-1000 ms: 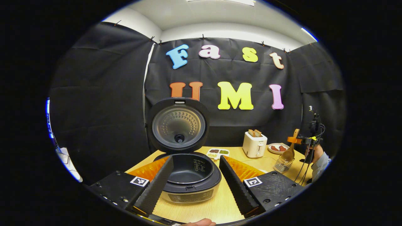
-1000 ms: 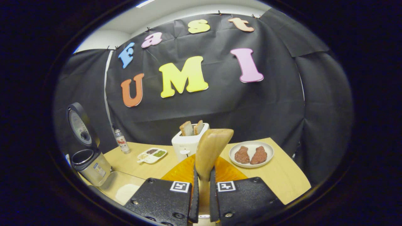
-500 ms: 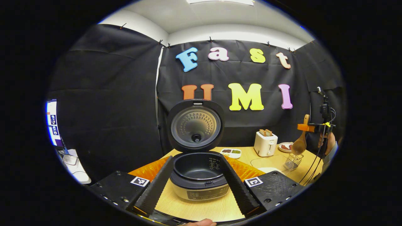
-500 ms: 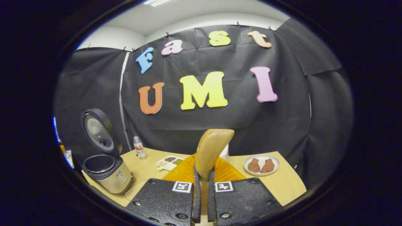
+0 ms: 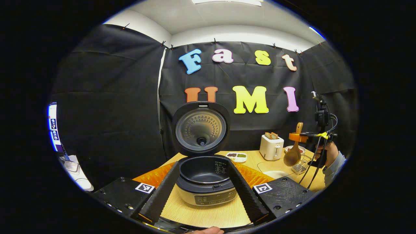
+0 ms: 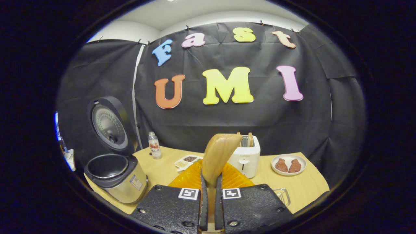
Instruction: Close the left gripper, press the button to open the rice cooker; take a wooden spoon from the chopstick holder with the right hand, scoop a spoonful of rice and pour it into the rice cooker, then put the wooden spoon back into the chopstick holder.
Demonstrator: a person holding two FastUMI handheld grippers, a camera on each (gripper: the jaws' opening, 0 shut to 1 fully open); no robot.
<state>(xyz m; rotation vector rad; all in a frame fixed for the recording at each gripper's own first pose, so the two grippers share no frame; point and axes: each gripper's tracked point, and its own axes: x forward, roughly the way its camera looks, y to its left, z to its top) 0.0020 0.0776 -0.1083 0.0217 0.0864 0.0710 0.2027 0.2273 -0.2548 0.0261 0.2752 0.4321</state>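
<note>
- Gripping the wooden spoon (image 6: 218,156) by its handle, the right hand-held gripper (image 6: 208,208) is clenched on it with both fingers pressing; in the left gripper view the spoon (image 5: 292,156) hangs bowl-down, clear above the wire chopstick holder (image 5: 300,165).
- Nearest in the left gripper view, the left hand-held gripper (image 5: 204,195) is released, its fingers spread to either side of the rice cooker (image 5: 204,182).
- The rice cooker stands on the desk (image 5: 224,214) with its lid (image 5: 200,128) upright, so the button step looks done; the pot appears empty.
- The spoon is likely light and stiff, with smooth wood that could twist between the fingers once loaded; holding it on the handle, well up from the bowl, seems right.
- Farther off, a small divided dish (image 6: 187,161) lies near the toaster (image 6: 245,156); whether it holds the rice, I cannot tell.
- A bottle (image 6: 153,144) and a plate (image 6: 288,165) stand towards the back.
- Scooping comes next, by my judgement, and spilled grains are the risk.
</note>
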